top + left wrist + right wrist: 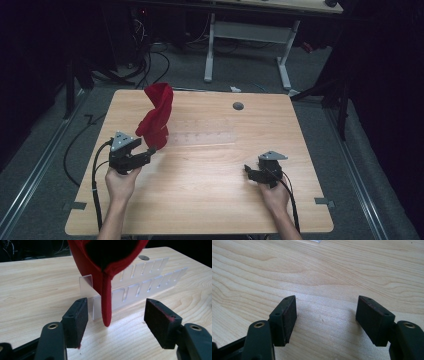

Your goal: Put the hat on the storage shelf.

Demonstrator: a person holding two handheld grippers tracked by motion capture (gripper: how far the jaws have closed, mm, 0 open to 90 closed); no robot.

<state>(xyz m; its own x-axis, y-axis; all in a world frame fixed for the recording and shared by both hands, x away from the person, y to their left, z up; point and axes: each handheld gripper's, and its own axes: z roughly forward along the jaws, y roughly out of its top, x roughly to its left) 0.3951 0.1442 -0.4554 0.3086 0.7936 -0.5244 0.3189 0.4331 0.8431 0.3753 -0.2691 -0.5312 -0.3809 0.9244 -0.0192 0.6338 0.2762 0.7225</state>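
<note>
The red cloth [156, 116] stands draped over a clear slotted rack [140, 287] on the counter [210, 190], toward its far left. The left tool [150, 151] sits just before it, jaws spread, a hanging tip of cloth between the pads, seemingly untouched. The right tool [248, 170] rests well apart, jaws open over bare wood.

left gripper [150, 150] beside red cloth [156, 117] (standing upright) on table [210, 190].

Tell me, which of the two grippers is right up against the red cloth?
The left gripper: its open jaws sit by the red cloth, while the right gripper faces bare table.
</note>
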